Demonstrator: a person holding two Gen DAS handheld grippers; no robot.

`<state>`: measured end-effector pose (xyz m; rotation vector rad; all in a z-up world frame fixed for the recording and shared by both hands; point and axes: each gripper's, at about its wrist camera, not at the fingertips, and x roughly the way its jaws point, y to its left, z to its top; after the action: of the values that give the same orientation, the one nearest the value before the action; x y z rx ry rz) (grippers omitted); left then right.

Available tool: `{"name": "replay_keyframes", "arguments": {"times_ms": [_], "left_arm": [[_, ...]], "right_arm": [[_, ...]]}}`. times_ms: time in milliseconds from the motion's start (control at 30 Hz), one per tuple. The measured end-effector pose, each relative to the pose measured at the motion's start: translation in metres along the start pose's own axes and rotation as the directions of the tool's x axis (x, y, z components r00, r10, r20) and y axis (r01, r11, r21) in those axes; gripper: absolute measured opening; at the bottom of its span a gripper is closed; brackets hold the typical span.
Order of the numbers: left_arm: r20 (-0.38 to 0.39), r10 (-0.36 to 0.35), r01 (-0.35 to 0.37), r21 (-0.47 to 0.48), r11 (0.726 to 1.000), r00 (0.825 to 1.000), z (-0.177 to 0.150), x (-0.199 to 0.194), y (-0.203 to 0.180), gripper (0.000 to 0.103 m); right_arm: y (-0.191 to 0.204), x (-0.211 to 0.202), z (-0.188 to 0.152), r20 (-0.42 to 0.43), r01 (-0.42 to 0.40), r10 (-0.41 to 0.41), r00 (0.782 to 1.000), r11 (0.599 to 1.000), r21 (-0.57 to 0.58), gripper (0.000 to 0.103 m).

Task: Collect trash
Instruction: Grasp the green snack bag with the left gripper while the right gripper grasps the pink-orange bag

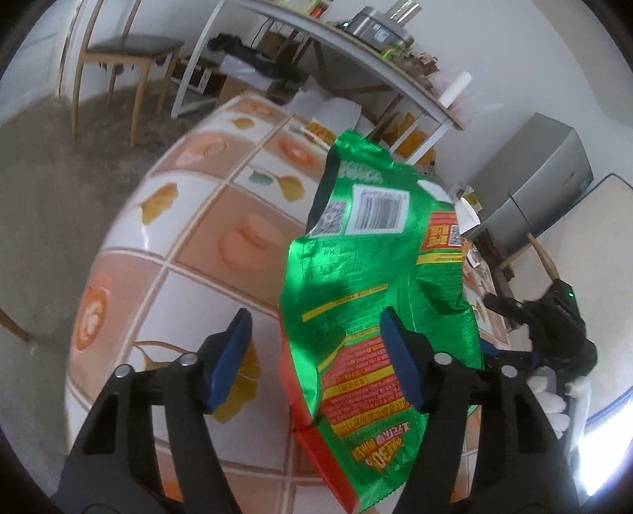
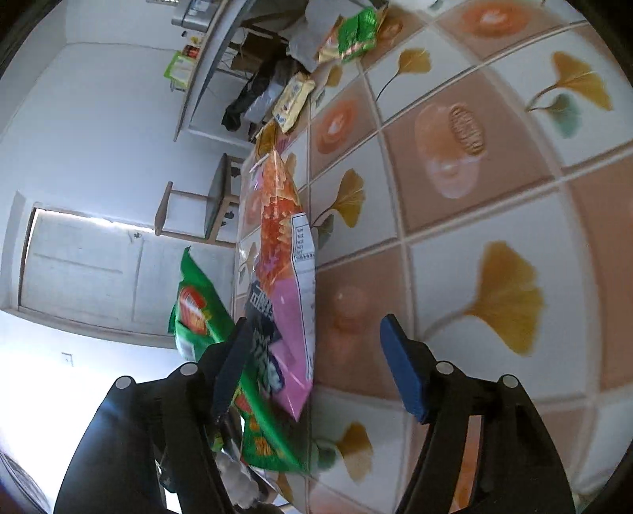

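Observation:
A crinkled green snack bag [image 1: 356, 276] stands up between the blue pads of my left gripper [image 1: 318, 356]. It lies against the right pad, while the left pad is clear of it, so the gripper is open. In the right wrist view, a pink and orange snack bag [image 2: 289, 300] sits between the pads of my right gripper [image 2: 316, 356]. This bag is close to the left pad and well apart from the right one, so that gripper is open too. The same green bag [image 2: 198, 308] shows behind the right gripper's left finger.
The table [image 1: 198, 221] has a tiled cloth with orange and leaf prints. More wrappers lie at its far end, a green packet [image 2: 358, 33] and a yellow one [image 2: 294, 97]. A wooden chair [image 1: 130, 51], a white shelf desk [image 1: 356, 51] and a grey cabinet [image 1: 546, 178] stand around it. A white-gloved hand [image 1: 550, 399] is at the right.

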<state>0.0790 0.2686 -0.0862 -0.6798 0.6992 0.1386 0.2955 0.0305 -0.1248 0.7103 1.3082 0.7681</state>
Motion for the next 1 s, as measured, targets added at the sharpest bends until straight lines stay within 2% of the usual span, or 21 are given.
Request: {"name": "replay_keyframes", "arguments": {"times_ms": [200, 367, 433, 600, 733, 1000], "left_arm": [[-0.024, -0.004, 0.004, -0.011, 1.0, 1.0, -0.004, 0.011, -0.001, 0.051], [-0.03, -0.001, 0.001, -0.004, 1.0, 1.0, -0.008, 0.012, -0.005, 0.039], [-0.032, 0.0, 0.0, -0.002, 1.0, 0.999, -0.009, 0.013, -0.006, 0.037], [-0.035, -0.009, 0.009, -0.003, 1.0, 0.999, -0.011, 0.012, -0.008, 0.031], [-0.037, -0.022, 0.022, -0.003, 1.0, 0.999, -0.013, 0.012, -0.009, 0.021], [-0.033, -0.071, 0.071, 0.008, 0.997, 0.997, -0.013, 0.008, -0.015, 0.01]], "right_arm": [[0.009, 0.029, 0.008, -0.031, -0.023, 0.022, 0.999, 1.0, -0.016, 0.063], [0.015, 0.046, 0.012, -0.053, -0.008, 0.006, 0.999, 1.0, -0.031, 0.056], [0.017, 0.053, 0.013, -0.061, 0.001, -0.003, 0.998, 0.999, -0.035, 0.049], [0.02, 0.061, 0.013, -0.062, 0.019, -0.021, 0.998, 0.999, -0.04, 0.039], [0.019, 0.063, 0.01, -0.061, 0.031, -0.033, 0.998, 0.999, -0.033, 0.026], [0.024, 0.057, 0.008, -0.018, 0.043, -0.044, 0.999, 0.998, -0.055, 0.016]]}}
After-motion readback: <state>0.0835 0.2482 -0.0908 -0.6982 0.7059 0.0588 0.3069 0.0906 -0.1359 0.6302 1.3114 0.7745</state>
